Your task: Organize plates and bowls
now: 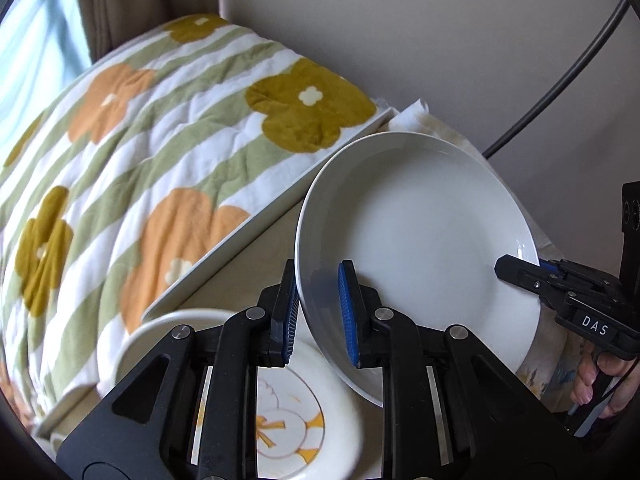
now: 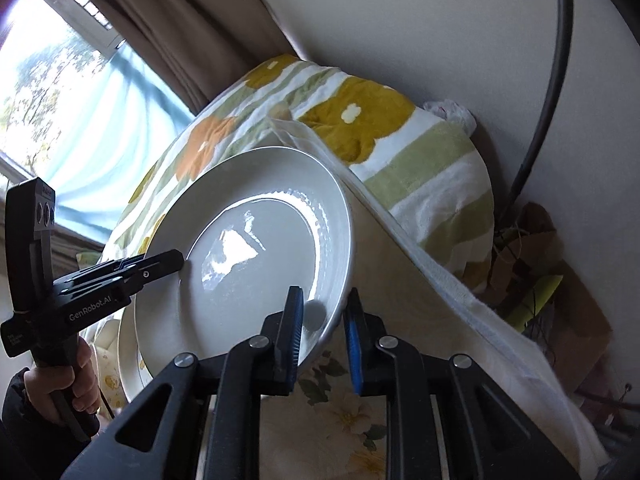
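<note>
A plain white plate (image 1: 420, 224) hangs tilted above the table, held from two sides. My left gripper (image 1: 318, 276) is shut on its near left rim, one blue pad inside and one outside. My right gripper (image 1: 510, 270), in a hand at the right, pinches the opposite rim. In the right wrist view the same plate (image 2: 248, 256) shows its glossy inside; my right gripper (image 2: 325, 300) is shut on its lower right rim, and my left gripper (image 2: 174, 262) grips the left rim. Below lie a dish with a yellow bird picture (image 1: 296, 420) and another white plate (image 2: 128, 364).
A flowered blanket (image 1: 160, 152) lies over a white board (image 1: 256, 224) to the left. A black cable (image 1: 560, 80) runs down the wall at the right. The table has a floral cloth (image 2: 332, 412). Brown clutter (image 2: 532, 264) sits past its far right edge; a curtained window (image 2: 80, 100) is on the left.
</note>
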